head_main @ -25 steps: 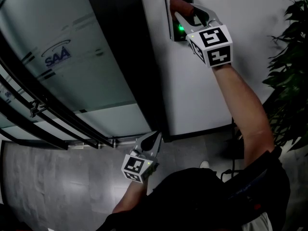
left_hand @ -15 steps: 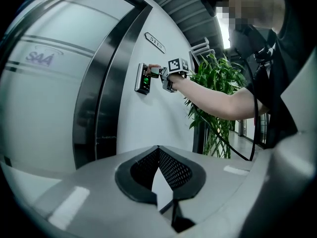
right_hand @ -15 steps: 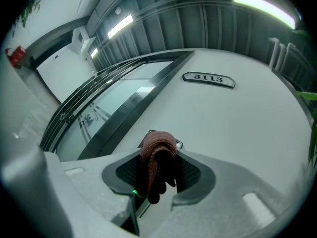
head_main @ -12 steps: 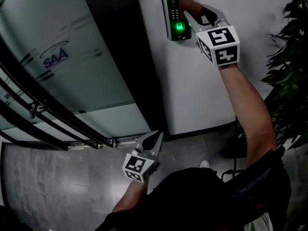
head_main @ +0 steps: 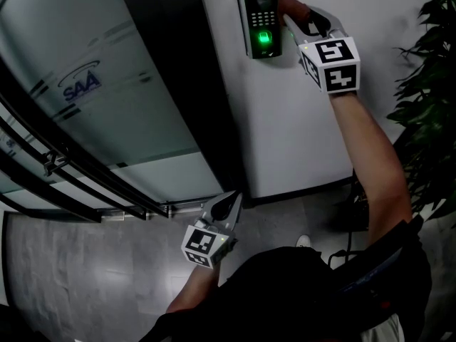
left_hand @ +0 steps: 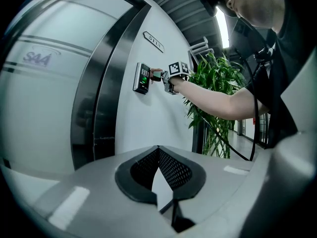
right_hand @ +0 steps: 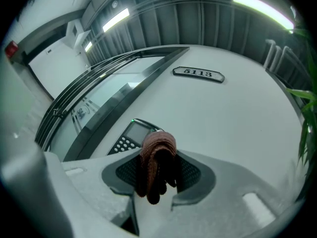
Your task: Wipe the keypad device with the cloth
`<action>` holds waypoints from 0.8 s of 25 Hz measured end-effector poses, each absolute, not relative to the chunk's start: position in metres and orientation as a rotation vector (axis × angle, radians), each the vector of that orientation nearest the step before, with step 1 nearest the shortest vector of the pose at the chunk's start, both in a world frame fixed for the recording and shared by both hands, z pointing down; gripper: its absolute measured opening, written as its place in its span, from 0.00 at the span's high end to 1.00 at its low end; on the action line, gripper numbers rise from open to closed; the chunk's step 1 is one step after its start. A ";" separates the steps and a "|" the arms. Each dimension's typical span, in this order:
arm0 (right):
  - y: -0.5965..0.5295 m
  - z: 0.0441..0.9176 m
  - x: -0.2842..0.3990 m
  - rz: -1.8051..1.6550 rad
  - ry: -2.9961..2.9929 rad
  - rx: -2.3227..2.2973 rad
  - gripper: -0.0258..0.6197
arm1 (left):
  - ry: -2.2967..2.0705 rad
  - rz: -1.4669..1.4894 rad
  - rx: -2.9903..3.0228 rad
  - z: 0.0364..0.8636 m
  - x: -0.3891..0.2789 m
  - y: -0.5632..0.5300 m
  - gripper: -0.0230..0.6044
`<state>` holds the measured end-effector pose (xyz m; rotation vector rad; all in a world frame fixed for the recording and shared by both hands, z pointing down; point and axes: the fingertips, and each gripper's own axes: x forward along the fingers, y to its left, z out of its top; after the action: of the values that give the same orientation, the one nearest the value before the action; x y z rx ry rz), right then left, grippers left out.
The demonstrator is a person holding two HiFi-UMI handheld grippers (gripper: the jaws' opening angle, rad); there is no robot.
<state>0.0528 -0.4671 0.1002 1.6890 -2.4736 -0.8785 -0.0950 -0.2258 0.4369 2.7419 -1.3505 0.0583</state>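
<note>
The white wall [head_main: 285,120] carries the keypad device [head_main: 260,21], which is mounted upright high on it. Left of the keypad device, past a dark door frame [head_main: 178,98], stands a frosted glass door [head_main: 92,120] with a blue logo. Far below the keypad device lies the grey floor [head_main: 92,276], and off to its right a leafy green plant [head_main: 431,84] stands beside the wall.

My right arm reaches up so that my right tongs [head_main: 296,13] sit at the keypad device's right edge. They are pinching a folded reddish-brown cloth [head_main: 291,7], which bulges out past the tips and hangs down between them. The cloth lies at the device's upper right side; I cannot tell whether it touches the casing.

My left tongs [head_main: 228,204] hang well below the keypad device, near the foot of the wall, pressed together at the tips with nothing between them.

A green light [head_main: 263,38] glows low on the keypad device, under its number keys. A small number plate [right_hand: 198,73] reading 5113 sits above it.
</note>
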 end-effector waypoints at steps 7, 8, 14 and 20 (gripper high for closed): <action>-0.448 0.102 0.052 -0.895 -2.518 1.705 0.74 | -1.346 0.065 2.743 0.438 -0.094 -0.225 0.94; -0.442 0.105 0.046 -0.903 -2.530 1.692 0.74 | -1.347 0.064 2.743 0.438 -0.094 -0.225 0.94; -0.422 0.138 0.006 -0.859 -2.619 1.586 0.74 | -1.340 0.069 2.746 0.438 -0.094 -0.225 0.94; -0.431 0.167 -0.019 -0.771 -2.652 1.537 0.74 | -1.337 0.074 2.740 0.442 -0.093 -0.224 0.94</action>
<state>-0.0192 -0.4313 0.1665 1.5375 -2.6519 -0.7712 -0.0935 -0.2235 0.4419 2.7402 -1.3371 0.0742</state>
